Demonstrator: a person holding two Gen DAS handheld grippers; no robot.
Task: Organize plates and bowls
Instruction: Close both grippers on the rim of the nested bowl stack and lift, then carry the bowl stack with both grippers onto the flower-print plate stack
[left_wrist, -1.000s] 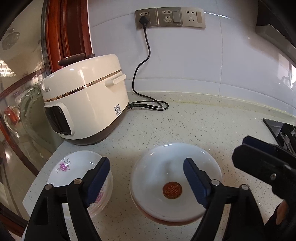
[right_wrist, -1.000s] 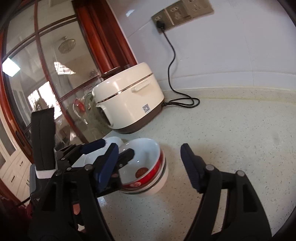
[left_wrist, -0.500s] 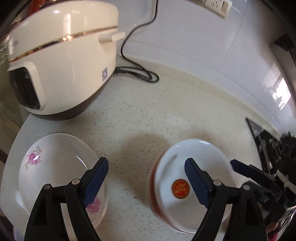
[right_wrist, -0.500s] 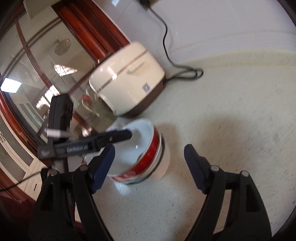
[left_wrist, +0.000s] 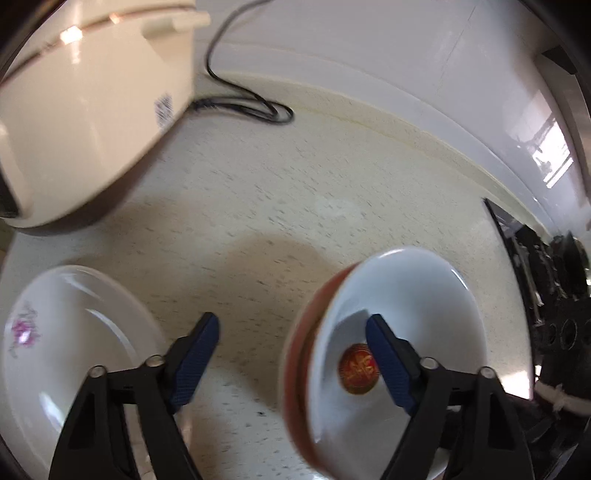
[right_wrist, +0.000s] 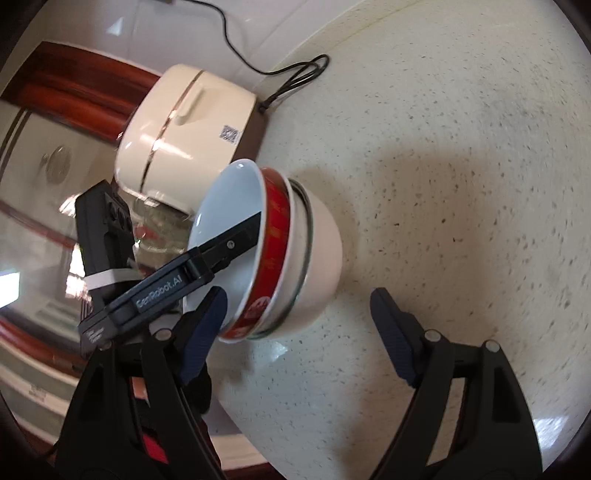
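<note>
A stack of nested bowls sits on the speckled counter: a white bowl with a red outer band and red emblem (left_wrist: 402, 332) on top, a larger white bowl (right_wrist: 321, 254) beneath. My left gripper (left_wrist: 291, 358) is open; its right finger (left_wrist: 388, 362) reaches inside the red-banded bowl, its left finger outside the rim. This shows in the right wrist view too, where the left gripper's finger (right_wrist: 236, 240) lies in the bowl (right_wrist: 273, 236). A white floral plate (left_wrist: 70, 350) lies at the left. My right gripper (right_wrist: 295, 332) is open and empty beside the stack.
A cream rice cooker (left_wrist: 85, 99) stands at the back left with its black cord (left_wrist: 255, 103) along the wall. A black stove edge (left_wrist: 535, 266) is at the right. A glass cabinet door (right_wrist: 48, 177) lies beyond the counter's left edge.
My left gripper has dropped lower and moved over the bowl rim, one finger now inside. The right wrist view has tilted and come closer to the stack.
</note>
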